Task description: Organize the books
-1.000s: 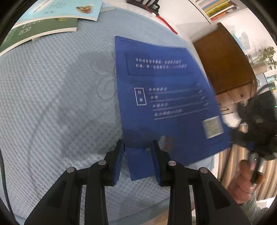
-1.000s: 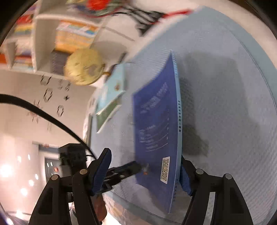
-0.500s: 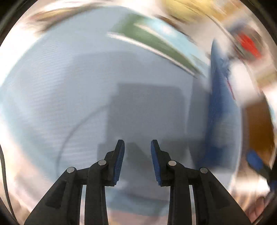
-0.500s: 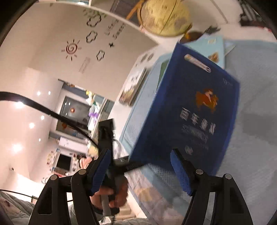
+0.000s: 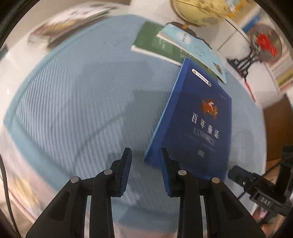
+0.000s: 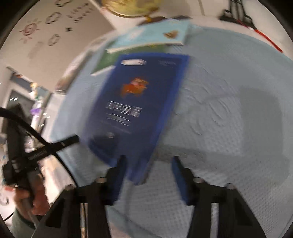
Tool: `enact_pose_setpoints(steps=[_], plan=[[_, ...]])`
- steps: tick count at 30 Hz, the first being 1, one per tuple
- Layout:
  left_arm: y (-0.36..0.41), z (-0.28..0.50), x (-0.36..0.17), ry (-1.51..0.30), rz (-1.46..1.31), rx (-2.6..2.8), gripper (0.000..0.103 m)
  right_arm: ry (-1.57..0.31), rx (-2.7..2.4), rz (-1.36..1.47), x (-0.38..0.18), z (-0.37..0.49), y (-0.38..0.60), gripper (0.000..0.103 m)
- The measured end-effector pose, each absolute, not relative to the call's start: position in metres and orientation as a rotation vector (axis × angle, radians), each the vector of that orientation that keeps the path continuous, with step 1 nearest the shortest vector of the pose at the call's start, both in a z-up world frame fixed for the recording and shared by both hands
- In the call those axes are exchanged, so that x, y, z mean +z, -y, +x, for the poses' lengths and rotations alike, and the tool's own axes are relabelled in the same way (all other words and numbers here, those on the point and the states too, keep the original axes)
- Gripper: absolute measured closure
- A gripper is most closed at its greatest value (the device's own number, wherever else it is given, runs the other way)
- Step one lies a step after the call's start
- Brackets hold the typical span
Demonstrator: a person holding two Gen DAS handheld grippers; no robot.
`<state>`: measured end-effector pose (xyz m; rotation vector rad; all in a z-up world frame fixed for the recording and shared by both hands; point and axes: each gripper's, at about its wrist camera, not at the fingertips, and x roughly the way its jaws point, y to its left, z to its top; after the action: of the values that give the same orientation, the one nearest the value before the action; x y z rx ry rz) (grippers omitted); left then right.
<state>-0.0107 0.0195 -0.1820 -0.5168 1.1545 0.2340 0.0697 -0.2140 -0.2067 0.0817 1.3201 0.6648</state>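
The right gripper [image 6: 148, 175] is closing around the blue book's [image 6: 139, 102] lower corner. The left gripper [image 5: 145, 170], bottom centre, stands partly open, holding nothing.

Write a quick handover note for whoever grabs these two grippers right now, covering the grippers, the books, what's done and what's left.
Left gripper: jaws apart, nothing between them, beside the blue book's corner.
Right gripper: jaws closing around the near edge of the blue book; the view is blurred, so the grip is unconfirmed.
Books: blue book front cover up, tilted on the blue mat. Behind it the light blue book lies on the green book, near the globe.
Done: two books stacked.
Left: probably add the blue book to the stack.
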Motion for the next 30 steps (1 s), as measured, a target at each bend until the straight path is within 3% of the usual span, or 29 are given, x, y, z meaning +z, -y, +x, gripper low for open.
enact_pose_setpoints(steps=[15, 20, 25, 27, 30], plan=[[-0.023, 0.01, -0.19, -1.195, -0.391, -0.133, 0.076, -1.23, 0.482, 0.101, -0.203, 0.048, 0.175, 0.054], [-0.043, 0.01, -0.187, -1.197, -0.5, -0.295, 0.076, -1.21, 0.449, 0.246, -0.205, 0.044, 0.192, 0.048], [-0.067, 0.006, -0.165, -1.087, -0.74, -0.553, 0.076, -1.18, 0.414, 0.385, -0.207, 0.04, 0.205, 0.047], [-0.064, 0.011, -0.168, -1.098, -0.708, -0.559, 0.076, -1.174, 0.398, 0.416, -0.206, 0.039, 0.208, 0.047], [-0.05, 0.018, -0.192, -1.189, -0.6, -0.5, 0.084, -1.169, 0.367, 0.411, -0.204, 0.035, 0.203, 0.047]])
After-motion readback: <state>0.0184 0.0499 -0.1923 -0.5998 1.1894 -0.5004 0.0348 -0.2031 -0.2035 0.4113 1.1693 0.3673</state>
